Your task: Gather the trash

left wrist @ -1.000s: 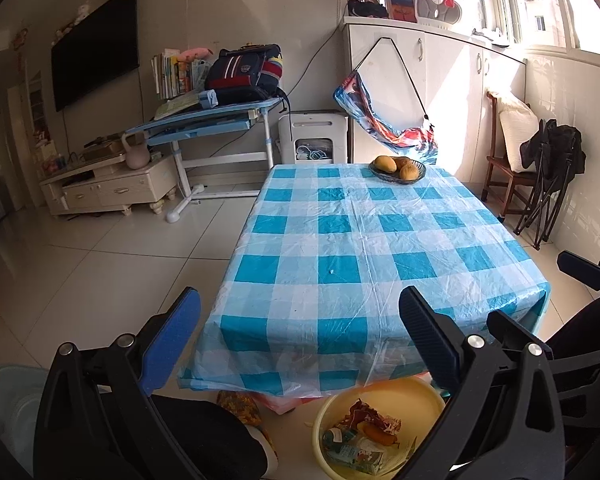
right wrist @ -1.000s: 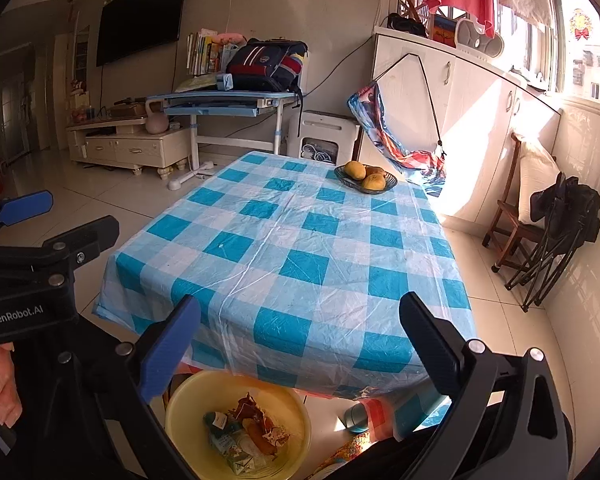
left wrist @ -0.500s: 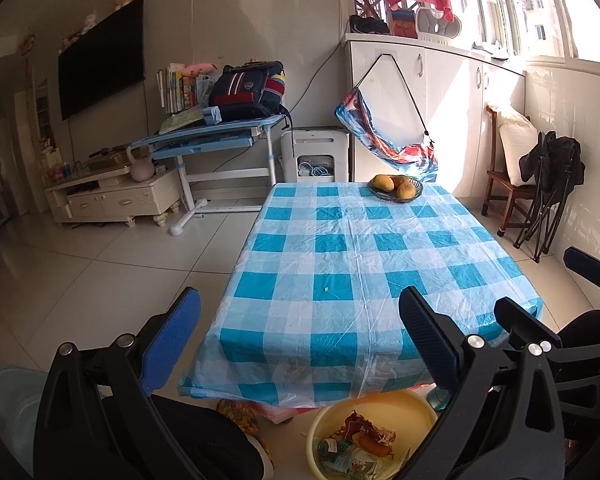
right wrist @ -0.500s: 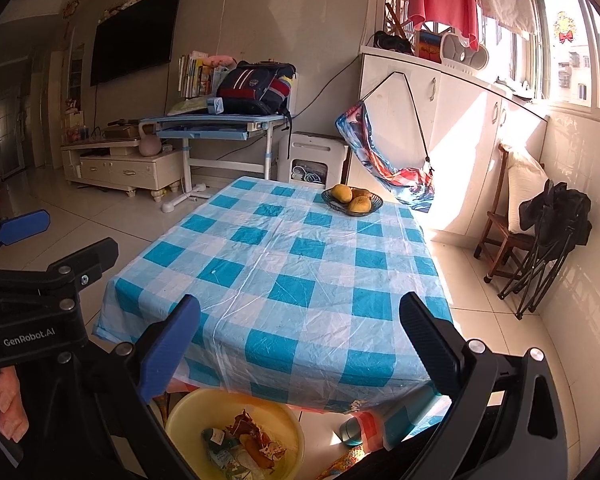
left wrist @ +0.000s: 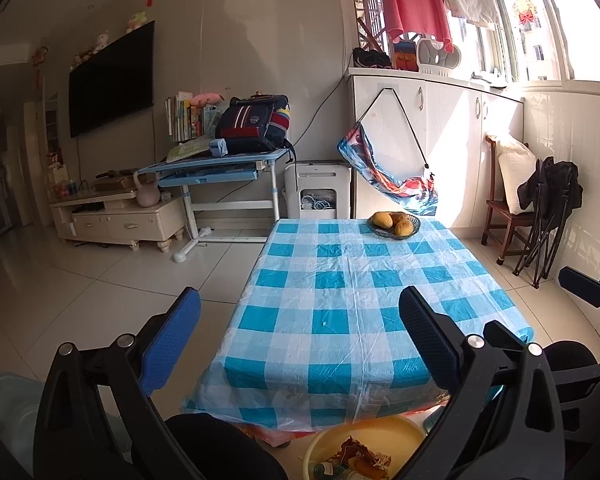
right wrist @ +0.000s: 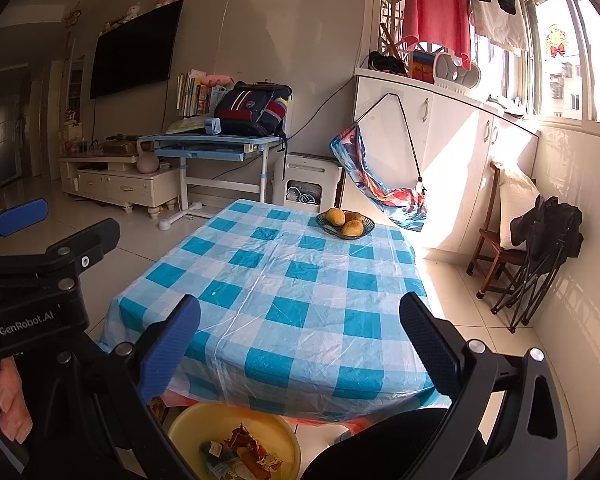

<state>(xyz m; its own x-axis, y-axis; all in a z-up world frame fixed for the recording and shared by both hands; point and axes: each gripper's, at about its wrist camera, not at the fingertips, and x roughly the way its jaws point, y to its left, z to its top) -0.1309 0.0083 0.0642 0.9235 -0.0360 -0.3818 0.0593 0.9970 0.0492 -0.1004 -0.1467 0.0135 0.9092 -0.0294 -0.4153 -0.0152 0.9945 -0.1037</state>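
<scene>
A yellow basin (left wrist: 384,436) (right wrist: 208,424) sits on the floor below the table's near edge, holding wrappers and scraps of trash (left wrist: 360,460) (right wrist: 240,452). My left gripper (left wrist: 300,336) is open and empty, held above and in front of the blue-checked table (left wrist: 352,300). My right gripper (right wrist: 300,336) is also open and empty, over the same table (right wrist: 284,288). Each gripper shows at the edge of the other's view. A hand (right wrist: 10,400) holds the left gripper.
A glass bowl of yellow fruit (left wrist: 394,224) (right wrist: 345,222) stands at the table's far end. A wooden chair with a pillow (left wrist: 508,196) and folded black chairs (right wrist: 540,256) stand at the right. A blue desk (left wrist: 216,172) and TV cabinet (left wrist: 120,220) are at the left.
Both grippers have risen and tilted up: the table and basin sit lower in the views and more wall and window shows. Both stay open and empty.
</scene>
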